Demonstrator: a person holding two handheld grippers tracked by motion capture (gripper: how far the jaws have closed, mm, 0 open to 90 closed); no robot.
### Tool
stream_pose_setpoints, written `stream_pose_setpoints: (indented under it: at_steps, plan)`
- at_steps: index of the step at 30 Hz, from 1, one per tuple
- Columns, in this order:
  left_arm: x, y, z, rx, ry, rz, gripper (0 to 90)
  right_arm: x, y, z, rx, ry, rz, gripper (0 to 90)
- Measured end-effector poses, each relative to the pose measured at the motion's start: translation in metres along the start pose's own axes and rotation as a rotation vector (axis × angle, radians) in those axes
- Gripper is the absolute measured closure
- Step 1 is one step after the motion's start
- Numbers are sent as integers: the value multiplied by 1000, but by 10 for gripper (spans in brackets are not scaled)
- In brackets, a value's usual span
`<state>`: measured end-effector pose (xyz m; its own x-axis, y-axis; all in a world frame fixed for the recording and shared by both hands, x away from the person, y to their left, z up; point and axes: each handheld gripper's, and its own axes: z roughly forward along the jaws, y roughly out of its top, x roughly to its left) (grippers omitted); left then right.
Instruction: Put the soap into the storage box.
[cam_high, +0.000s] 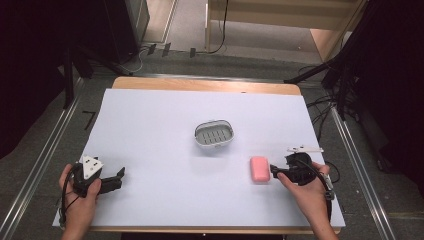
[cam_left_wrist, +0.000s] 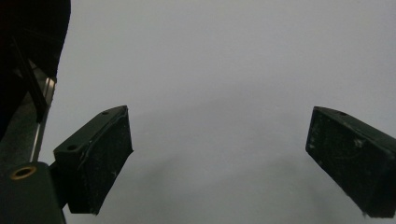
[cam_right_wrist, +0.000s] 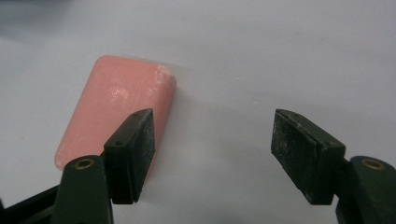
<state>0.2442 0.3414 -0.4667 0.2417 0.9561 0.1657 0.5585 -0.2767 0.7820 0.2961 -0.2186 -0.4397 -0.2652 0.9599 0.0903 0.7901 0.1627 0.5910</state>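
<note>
Our right gripper (cam_right_wrist: 212, 154), fingers spread and empty, sits just beside the pink soap (cam_right_wrist: 116, 107), which lies off its left finger (cam_right_wrist: 135, 154), long axis running ahead.

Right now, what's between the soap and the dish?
Nothing: in the high view, bare white sheet separates the soap from the dish.

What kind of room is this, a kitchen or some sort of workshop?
Probably a lab or recording setup: a white-covered table framed by metal rails, cables on the floor, and only a pink soap and soap dish.
</note>
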Motion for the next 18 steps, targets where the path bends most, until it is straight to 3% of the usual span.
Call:
stream_pose_setpoints:
  at_steps: [10, 18]
  plan:
    - [0, 0, 0, -3, 0, -2, 77, 12, 10, 7, 62, 39, 37, 314]
    - [0, 0, 0, -2, -1, -3, 77, 23, 16, 9, 95, 41, 18, 299]
